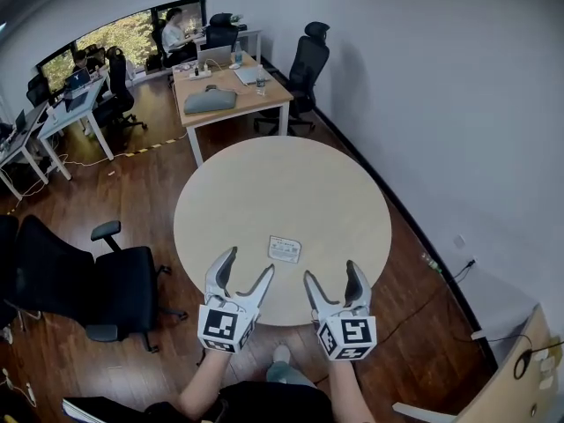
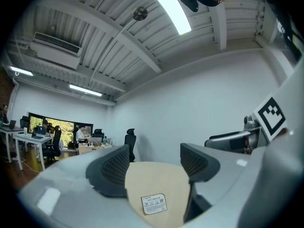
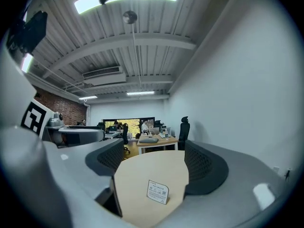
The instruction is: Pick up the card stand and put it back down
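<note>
Beige, smooth round table point(image 1: 282, 188) — small rectangular card stand point(image 1: 285, 248) on it.

Round table point(image 1: 282, 192) on wood floor point(image 1: 150, 201) (2 black chairs point(image 1: 123, 289) beside).

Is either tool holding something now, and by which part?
Nothing is held. The left tool and the right tool are both open and empty; the card stand stands free on the round table, ahead of them.
</note>
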